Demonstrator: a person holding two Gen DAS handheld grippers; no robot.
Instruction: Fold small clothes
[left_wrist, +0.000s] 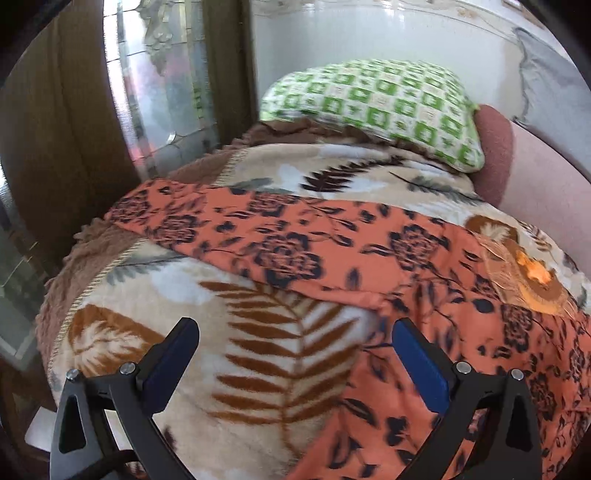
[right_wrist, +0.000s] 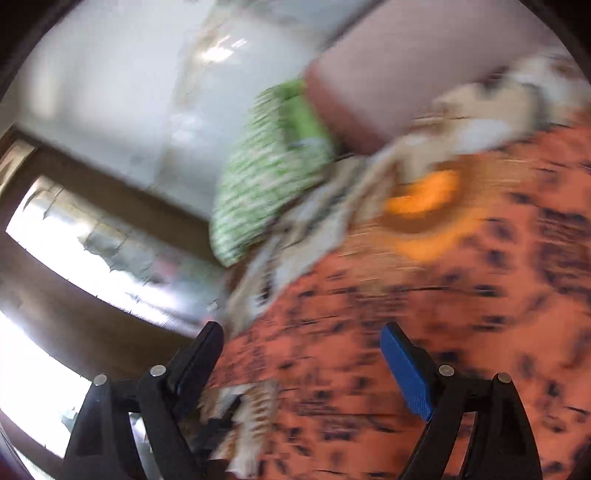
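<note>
1. Orange floral garment (left_wrist: 332, 236) lies spread across my fern-print blanket (left_wrist: 258, 350), one long strip reaching toward the blanket's fringed left edge.
2. My left gripper (left_wrist: 295, 339) hangs over the garment's near folded edge, fingers spread wide with nothing between them.
3. My right gripper (right_wrist: 303, 339) is also spread over the orange cloth and gripping nothing; that view is blurred.
4. Open blanket lies left of the garment; the green checked pillow (left_wrist: 376, 107) and pink sofa arm (left_wrist: 495, 147) close off the far end.
</note>
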